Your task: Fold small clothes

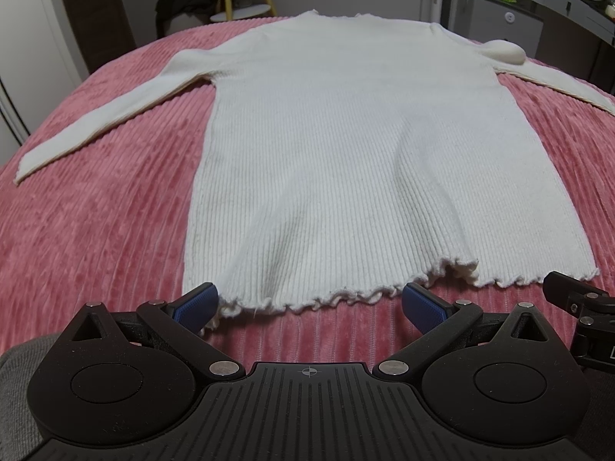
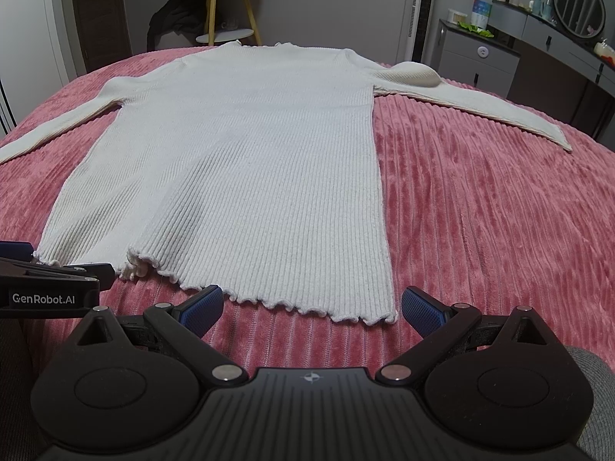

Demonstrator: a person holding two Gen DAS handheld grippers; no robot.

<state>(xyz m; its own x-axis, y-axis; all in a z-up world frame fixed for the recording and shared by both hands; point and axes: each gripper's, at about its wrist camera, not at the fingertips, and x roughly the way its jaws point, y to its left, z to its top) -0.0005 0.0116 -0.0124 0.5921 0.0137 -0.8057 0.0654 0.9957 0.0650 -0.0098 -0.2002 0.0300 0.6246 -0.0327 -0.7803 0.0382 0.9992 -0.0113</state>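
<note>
Garment: a white ribbed-knit long-sleeved sweater (image 1: pixel 346 146) lies flat and spread out on a pink ribbed plush bed cover (image 1: pixel 96 230), its neck at the far end and its ruffled hem (image 1: pixel 307 299) at the near end.
Sleeves: both reach out sideways from the sweater body; the sleeve on the right has a rounded bump near its shoulder (image 2: pixel 419 75).
Left claw: the left claw (image 1: pixel 309 307) is spread wide with nothing between its blue-padded fingers (image 1: pixel 196 305); it sits low over the bed cover at the sweater's near-left hem corner. The left pad is right at that corner, though contact cannot be told; the right pad lies just off the hem further along.
Right claw: the right claw (image 2: pixel 311 309) is likewise spread wide and empty, straddling the sweater's near-right hem corner (image 2: pixel 384 317), with one pad at the hem edge and the other over bare cover beyond the sweater's right side.
Neighbour: seen from the right wrist, the left claw's black body shows at the sweater's other hem corner.
Beyond the sweater: a yellow-legged wooden stand (image 2: pixel 230 7) and a grey dresser (image 2: pixel 476 57).
</note>
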